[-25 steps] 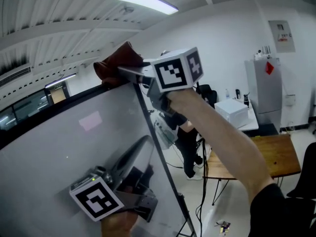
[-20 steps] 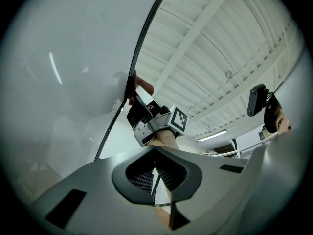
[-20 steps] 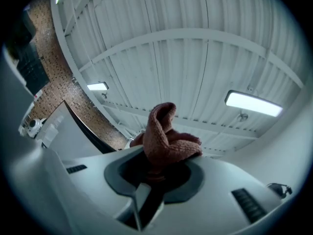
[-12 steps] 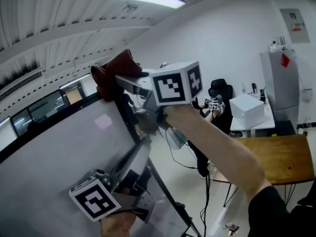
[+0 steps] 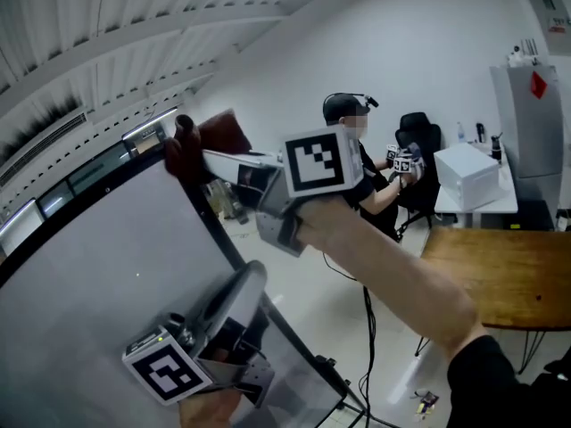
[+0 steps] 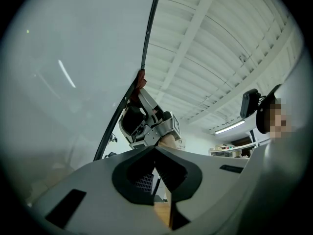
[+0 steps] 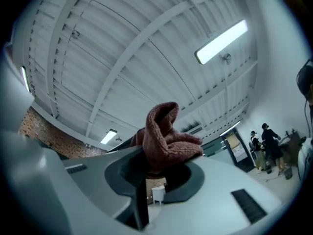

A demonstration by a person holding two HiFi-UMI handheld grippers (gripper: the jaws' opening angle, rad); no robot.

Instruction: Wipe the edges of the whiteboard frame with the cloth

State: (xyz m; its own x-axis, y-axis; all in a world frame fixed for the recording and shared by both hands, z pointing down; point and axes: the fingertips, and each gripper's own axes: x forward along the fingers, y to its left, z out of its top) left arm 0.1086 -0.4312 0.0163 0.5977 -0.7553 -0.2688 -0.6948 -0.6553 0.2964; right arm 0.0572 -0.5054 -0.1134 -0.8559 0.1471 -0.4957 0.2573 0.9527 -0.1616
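- Two grippers are raised at the whiteboard (image 5: 107, 266). The right gripper (image 5: 210, 156) does the wiping, and the left gripper (image 5: 243, 285) sits low against the board's face.
- The right jaws are clenched on the reddish-brown cloth (image 5: 201, 143). In the right gripper view the cloth (image 7: 166, 136) bulges out past the jaw tips. That probably lets the soft wad meet the frame rather than the hard plastic.
- The cloth sits at the board's upper corner, where the dark frame (image 5: 303, 350) turns from top edge to side edge. In the left gripper view the cloth (image 6: 141, 80) looks pressed right on that dark edge (image 6: 146, 43).
- The left jaws are closed on nothing, their tips meeting at (image 6: 155, 148). Their flank lies along the white surface, most likely to steady the board while the other arm pushes.
- In the head view the right gripper's long axis lies almost level and points left, crossing the side edge rather than running along it. The cloth's free fold stands up and away from the jaw tips.
- The frame's side edge runs from that corner down and to the right in the head view. A stroke along it would follow that line.
- Well behind, a seated person (image 5: 357, 163) and a wooden desk (image 5: 500, 266) play no part.
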